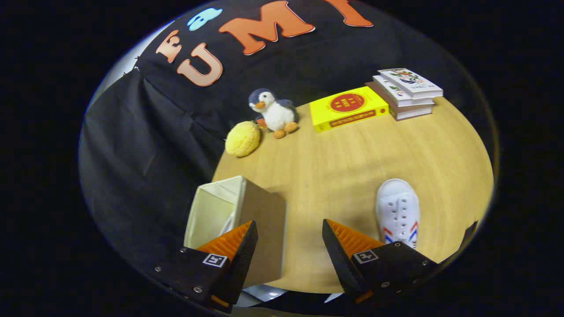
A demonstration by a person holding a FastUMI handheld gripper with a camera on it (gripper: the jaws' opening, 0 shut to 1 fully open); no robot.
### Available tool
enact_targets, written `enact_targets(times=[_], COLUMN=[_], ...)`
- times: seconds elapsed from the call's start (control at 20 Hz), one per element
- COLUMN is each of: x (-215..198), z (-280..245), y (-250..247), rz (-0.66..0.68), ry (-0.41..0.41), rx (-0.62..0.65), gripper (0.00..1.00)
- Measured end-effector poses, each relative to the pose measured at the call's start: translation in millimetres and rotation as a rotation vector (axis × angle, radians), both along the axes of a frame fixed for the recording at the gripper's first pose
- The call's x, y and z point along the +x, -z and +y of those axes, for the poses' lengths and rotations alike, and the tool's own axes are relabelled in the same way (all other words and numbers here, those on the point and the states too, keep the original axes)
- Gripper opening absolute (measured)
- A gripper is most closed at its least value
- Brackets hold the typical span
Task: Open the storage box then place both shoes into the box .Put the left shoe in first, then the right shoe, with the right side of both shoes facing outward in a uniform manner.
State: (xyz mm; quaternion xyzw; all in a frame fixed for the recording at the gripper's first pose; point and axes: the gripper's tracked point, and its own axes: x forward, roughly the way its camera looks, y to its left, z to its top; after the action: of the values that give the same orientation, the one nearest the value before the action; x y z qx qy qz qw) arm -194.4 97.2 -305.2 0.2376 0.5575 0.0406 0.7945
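Hovering gripper [288,231], fingers spread, empty; storage box [238,220] (open top) at the left finger, white shoe [398,211] beside the right; penguin toy [274,112], books [407,92] far beyond.

my table [352,176] evenly bright | soft shadow right of box [246,220] | fisheye bends edges | my gripper [288,229] agape, sharp

Shoe [397,211] heel hidden behind fingers [352,246]; box [238,220] near end cut off, contents mostly unseen.

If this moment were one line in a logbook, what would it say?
gripper: open, empty | storage box: open, by left finger | white shoe: on table, beyond right finger
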Motion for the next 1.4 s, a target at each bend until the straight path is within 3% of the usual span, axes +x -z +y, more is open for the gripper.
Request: enact_targets(times=[0.2,0.5,0.8,1.0,1.2,1.35,1.4], x=[-41.5,-94.0,-116.8,-120.9,-113.1,-109.3,-110.4], z=[-59.4,-119.0,-119.5,-125.7,-119.9,-116.4,-115.1], y=[33.0,68.8,85.6,105.8,111.8,115.0,114.2], rz=[0.070,0.143,0.176,0.200,0.200,0.188,0.190], ry=[0.021,0.067,-0.004,-0.062,0.004,0.052,0.060], rx=[-0.123,-0.222,-0.189,-0.249,-0.216,-0.191,-0.181], gripper=[0.89,0.79,0.70,0.65,0.49,0.29,0.28])
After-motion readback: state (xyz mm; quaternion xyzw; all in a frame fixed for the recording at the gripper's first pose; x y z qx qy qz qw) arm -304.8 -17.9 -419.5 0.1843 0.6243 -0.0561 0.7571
